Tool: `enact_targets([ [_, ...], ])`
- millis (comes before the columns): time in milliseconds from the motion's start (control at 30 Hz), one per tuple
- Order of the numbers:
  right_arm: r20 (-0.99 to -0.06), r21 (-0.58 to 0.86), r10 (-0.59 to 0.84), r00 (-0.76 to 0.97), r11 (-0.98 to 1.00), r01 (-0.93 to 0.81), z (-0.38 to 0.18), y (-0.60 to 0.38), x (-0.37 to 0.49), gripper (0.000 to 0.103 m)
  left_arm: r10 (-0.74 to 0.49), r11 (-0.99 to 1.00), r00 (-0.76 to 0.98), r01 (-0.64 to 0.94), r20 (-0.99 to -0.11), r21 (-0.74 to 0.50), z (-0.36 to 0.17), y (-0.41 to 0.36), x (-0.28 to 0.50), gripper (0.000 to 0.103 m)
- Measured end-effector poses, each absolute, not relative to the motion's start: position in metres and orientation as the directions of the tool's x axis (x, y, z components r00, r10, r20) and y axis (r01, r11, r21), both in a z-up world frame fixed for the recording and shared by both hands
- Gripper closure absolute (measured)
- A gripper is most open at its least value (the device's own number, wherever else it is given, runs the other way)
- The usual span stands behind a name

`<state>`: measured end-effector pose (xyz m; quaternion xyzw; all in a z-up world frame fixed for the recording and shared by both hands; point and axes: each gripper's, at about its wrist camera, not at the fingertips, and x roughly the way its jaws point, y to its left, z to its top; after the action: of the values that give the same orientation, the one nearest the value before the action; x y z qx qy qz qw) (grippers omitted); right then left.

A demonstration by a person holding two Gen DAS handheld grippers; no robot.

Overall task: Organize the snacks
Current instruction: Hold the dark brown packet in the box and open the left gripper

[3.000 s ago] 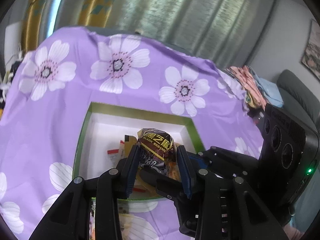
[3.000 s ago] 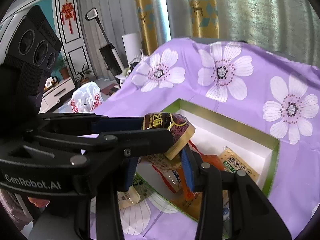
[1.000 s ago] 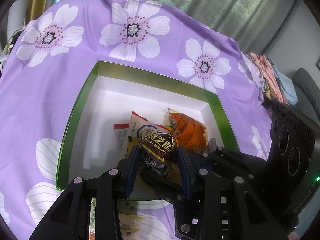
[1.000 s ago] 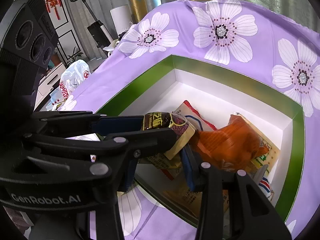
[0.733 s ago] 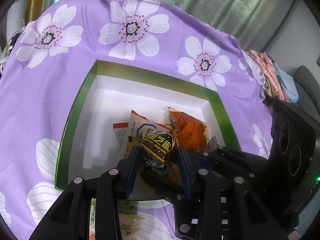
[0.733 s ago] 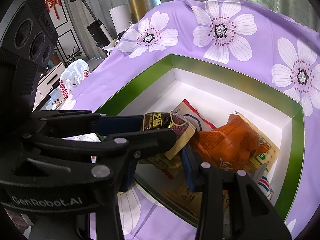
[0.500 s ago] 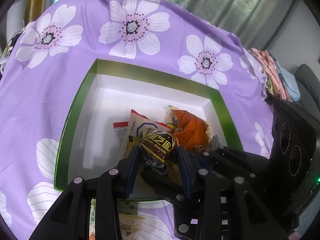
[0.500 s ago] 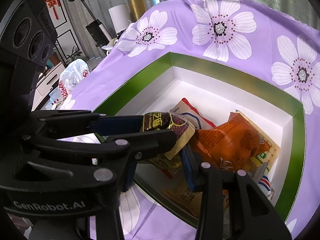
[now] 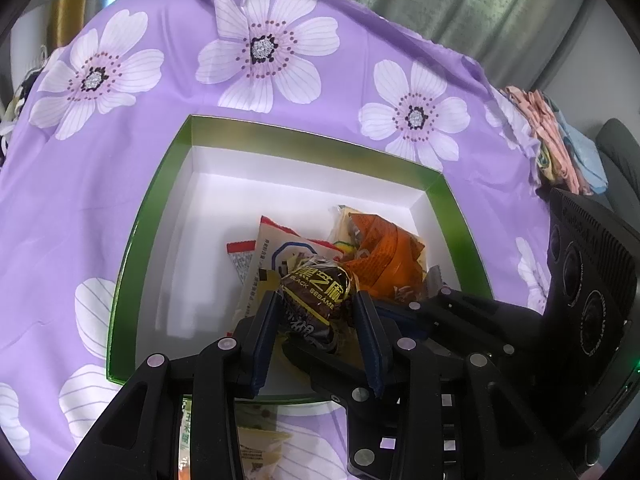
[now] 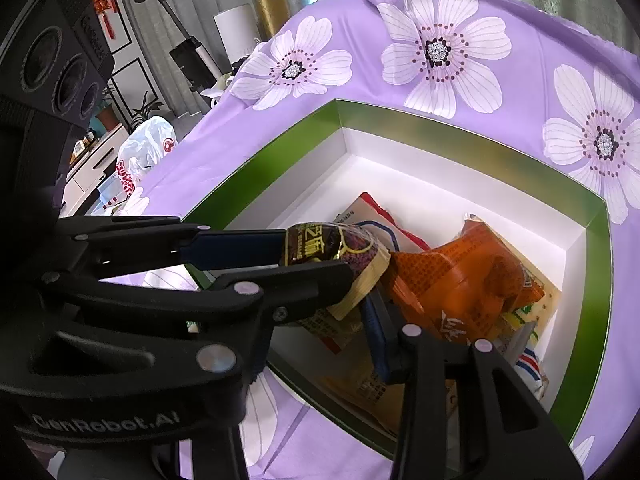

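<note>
A dark black-sesame snack [image 9: 316,284] is clamped between the blue pads of my left gripper [image 9: 316,300], which is shut on it above the near part of a green box [image 9: 304,136] with a white inside. From the right wrist view the same snack [image 10: 332,244] shows side-on in the left gripper [image 10: 316,256]. My right gripper [image 10: 316,320] sits just beneath, shut on a beige snack packet [image 10: 332,328]; its left finger is hidden behind the left gripper. An orange packet [image 10: 452,280] and a white-and-red packet [image 10: 372,208] lie in the box.
A purple cloth with white flowers [image 9: 264,48] covers the table under the box. Loose packets [image 9: 256,440] lie on the cloth in front of the box. Folded clothes [image 9: 552,140] sit at the far right edge. A white plastic bag [image 10: 144,148] lies beyond the table's left side.
Since three seconds ago both grippers have come forward over the box and tipped down, still holding their snacks. Over the last second almost nothing has moved.
</note>
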<state>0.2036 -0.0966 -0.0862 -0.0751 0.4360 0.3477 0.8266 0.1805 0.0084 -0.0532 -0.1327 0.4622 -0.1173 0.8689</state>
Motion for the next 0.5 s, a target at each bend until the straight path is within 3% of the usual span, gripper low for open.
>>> enact_targets([
  [500,-0.779,0.188,0.508,0.368,0.749,-0.636,-0.0889,-0.0984,0.2055,0.061,-0.311,0.945,0.529,0.08,-0.79,-0.318,-0.0542,0.0035,0.182,0.065],
])
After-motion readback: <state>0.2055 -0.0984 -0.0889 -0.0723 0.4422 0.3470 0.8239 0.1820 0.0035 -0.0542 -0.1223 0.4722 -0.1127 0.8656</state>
